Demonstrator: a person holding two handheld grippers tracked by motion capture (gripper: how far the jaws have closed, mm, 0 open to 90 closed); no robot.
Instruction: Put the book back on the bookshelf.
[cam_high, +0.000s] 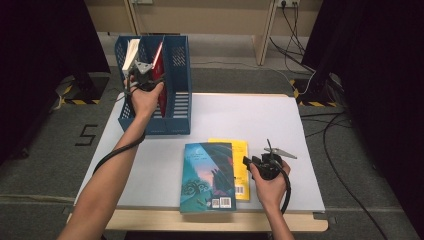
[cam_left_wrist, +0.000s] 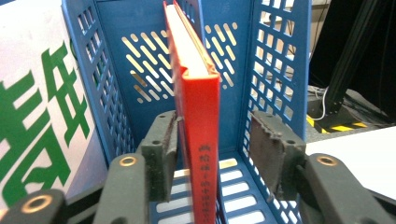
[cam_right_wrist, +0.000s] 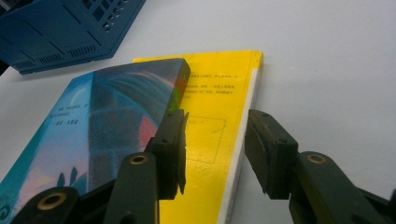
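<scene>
Books are being filed into the blue file rack (cam_high: 172, 90), which stands at about ten o'clock on the white table (cam_high: 260, 120). By my reading the job is roughly half done: a white book (cam_high: 131, 54) with green lettering stands in the rack's left slot, and the red book (cam_left_wrist: 198, 116) stands upright in the middle one, between the spread jaws of the left gripper (cam_left_wrist: 212, 140), one pad beside its cover and the other clear of it. Two remain, lying at six o'clock: the teal book (cam_high: 207, 175) overlapping the yellow book (cam_high: 240, 165). The right gripper (cam_right_wrist: 215, 144) hovers with its jaws apart above the yellow book's page edge, gripping nothing. The high view gives the whole layout; the left gripper view adds the gold characters on the red spine, while the right gripper view reveals the teal cover lifting slightly off the yellow one.
</scene>
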